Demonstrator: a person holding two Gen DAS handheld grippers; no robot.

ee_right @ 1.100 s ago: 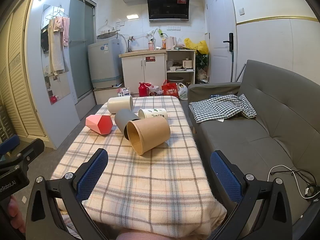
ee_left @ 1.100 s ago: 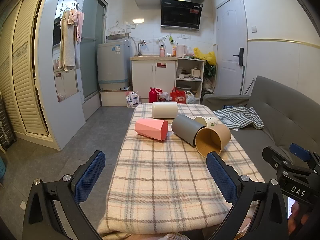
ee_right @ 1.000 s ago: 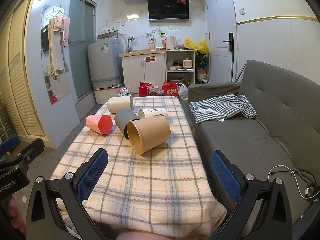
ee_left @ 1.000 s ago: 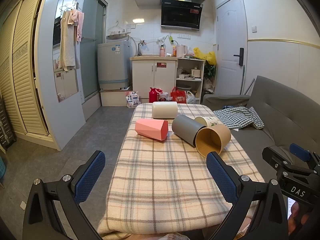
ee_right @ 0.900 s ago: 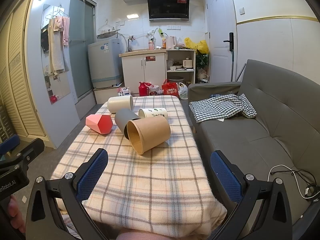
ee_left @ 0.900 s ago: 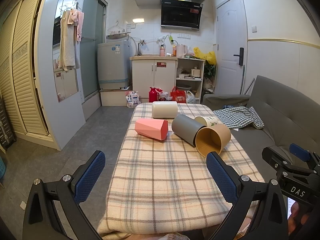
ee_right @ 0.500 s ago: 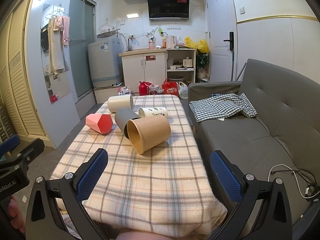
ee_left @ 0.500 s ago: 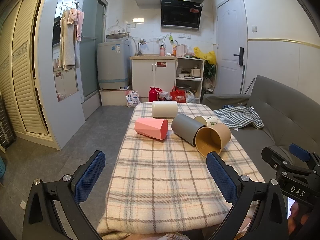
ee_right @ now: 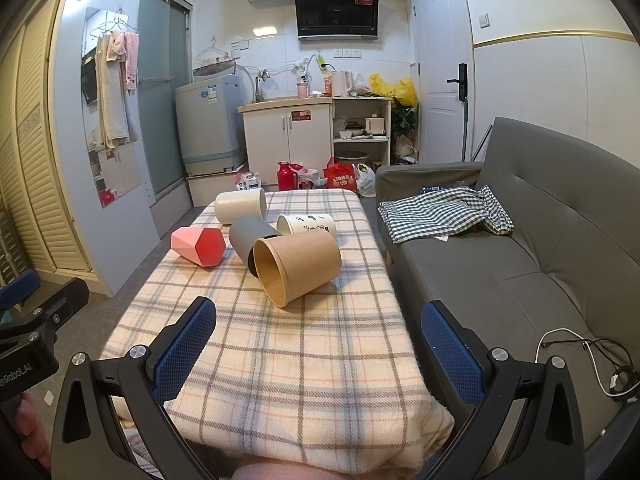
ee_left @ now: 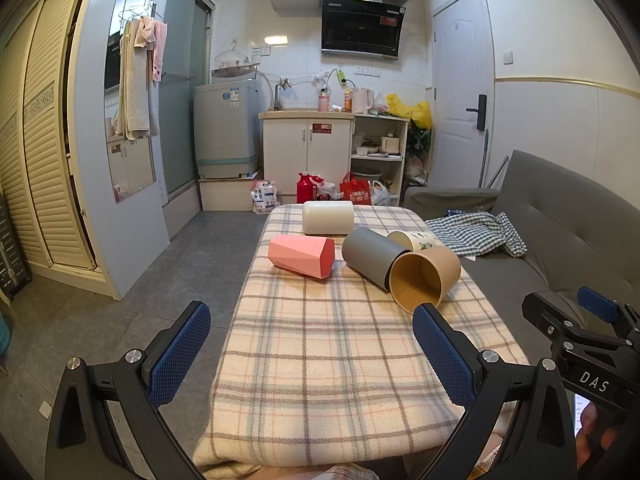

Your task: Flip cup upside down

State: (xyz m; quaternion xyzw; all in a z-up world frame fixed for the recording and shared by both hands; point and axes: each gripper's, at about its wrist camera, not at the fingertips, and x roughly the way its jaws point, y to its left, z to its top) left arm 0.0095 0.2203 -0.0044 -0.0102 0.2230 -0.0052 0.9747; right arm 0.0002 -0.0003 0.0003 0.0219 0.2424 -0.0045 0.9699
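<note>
Five cups lie on their sides on a table [ee_left: 320, 380] draped in a cream plaid cloth, none of them touched by either tool. The left gripper [ee_left: 312, 344] hangs at the near end of the table with its blue-padded fingers spread wide and nothing between them; the right gripper [ee_right: 320, 344] sits beside it in the same way — jaws fully apart, empty, well short of the cups. Nearest to both is the brown paper cup [ee_right: 298, 270], its open mouth turned toward the grippers and its side pressed against the grey cup [ee_right: 250, 242], which lies slanted just behind it. Tucked behind those two is a white printed cup [ee_right: 308, 224] with green markings, close against the brown one's far side. To the left of the grey cup, a little apart, rests the pink faceted cup [ee_left: 302, 256], and at the far end of the table lies the cream cup [ee_left: 328, 218], crosswise to the others. A grey sofa [ee_right: 520, 248] runs along the right side of the table with a checked cloth [ee_right: 444, 210] crumpled on its seat — beyond the table stand a white cabinet [ee_left: 306, 152] and a washing machine [ee_left: 226, 128].
</note>
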